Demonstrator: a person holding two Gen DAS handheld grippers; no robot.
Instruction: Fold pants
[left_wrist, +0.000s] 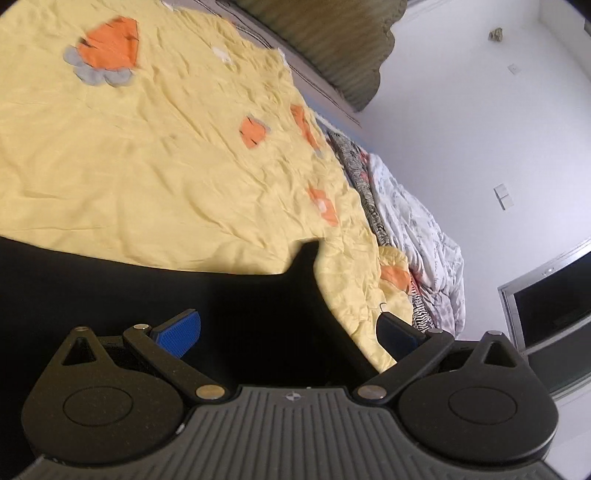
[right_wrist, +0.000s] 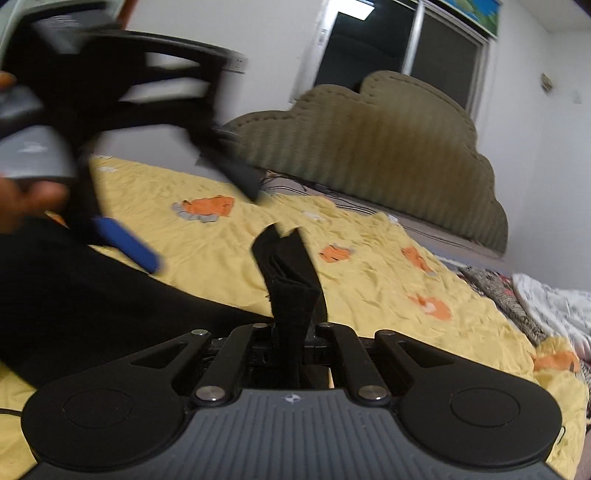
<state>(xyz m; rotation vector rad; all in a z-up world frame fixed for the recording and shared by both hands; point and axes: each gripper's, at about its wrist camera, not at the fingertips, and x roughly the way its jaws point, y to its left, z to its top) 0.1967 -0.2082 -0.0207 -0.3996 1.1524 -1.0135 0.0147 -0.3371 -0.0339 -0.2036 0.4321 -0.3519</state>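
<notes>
The black pants lie spread on the yellow bedspread, with a corner of the cloth poking up. My left gripper hovers over them, open wide; its blue pads stand far apart with only the flat cloth below. My right gripper is shut on a bunched fold of the pants, which sticks up out of the jaws. The rest of the pants trails off to the left. In the right wrist view the left gripper shows blurred at upper left, held by a hand.
An olive padded headboard runs along the far side of the bed. A crumpled white quilt and zebra-patterned cloth lie at the bed's right edge. A dark window and white walls stand behind.
</notes>
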